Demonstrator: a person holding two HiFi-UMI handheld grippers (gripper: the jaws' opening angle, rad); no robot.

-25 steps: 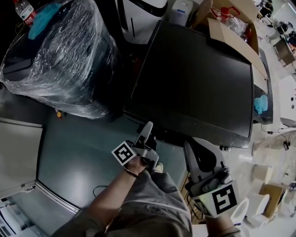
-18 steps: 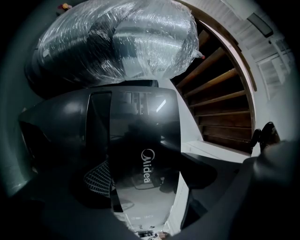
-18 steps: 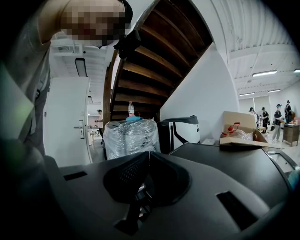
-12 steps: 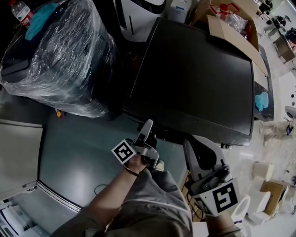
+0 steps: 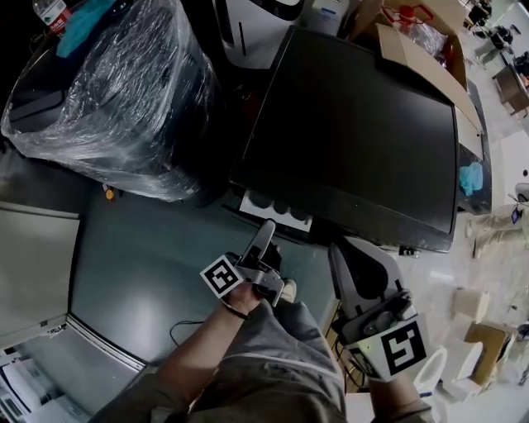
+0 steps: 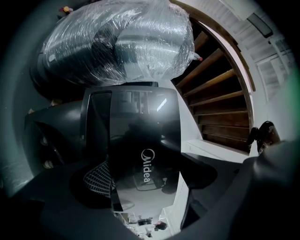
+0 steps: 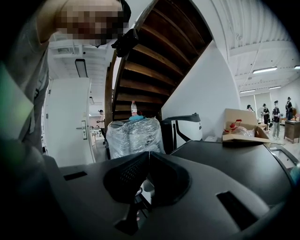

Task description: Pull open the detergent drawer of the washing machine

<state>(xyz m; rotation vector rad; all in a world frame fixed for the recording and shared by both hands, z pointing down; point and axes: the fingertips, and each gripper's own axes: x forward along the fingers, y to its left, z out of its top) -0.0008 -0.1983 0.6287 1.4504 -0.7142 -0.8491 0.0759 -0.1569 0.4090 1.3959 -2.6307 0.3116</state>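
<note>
The black washing machine (image 5: 355, 124) fills the middle of the head view. Its detergent drawer (image 5: 275, 206) stands pulled out of the front left corner, showing white compartments. My left gripper (image 5: 264, 233) is shut on the drawer's glossy dark front panel (image 6: 140, 150), which bears a Midea logo and sits between the jaws (image 6: 147, 180). My right gripper (image 5: 357, 268) hangs to the right in front of the machine, shut with nothing in it. In the right gripper view its jaws (image 7: 147, 174) meet, and the machine's top (image 7: 234, 159) lies beyond.
A bulky appliance wrapped in clear film (image 5: 107, 99) stands left of the machine. A white unit (image 5: 256, 25) and an open cardboard box (image 5: 421, 49) are behind it. A wooden staircase (image 7: 154, 61) rises overhead. A pale door (image 5: 33, 264) is at the left. Several people (image 7: 276, 112) stand far off.
The drawer has slid out of the machine and its white compartments now show. My left gripper has drawn back toward me with the drawer front. The right gripper has barely moved.
</note>
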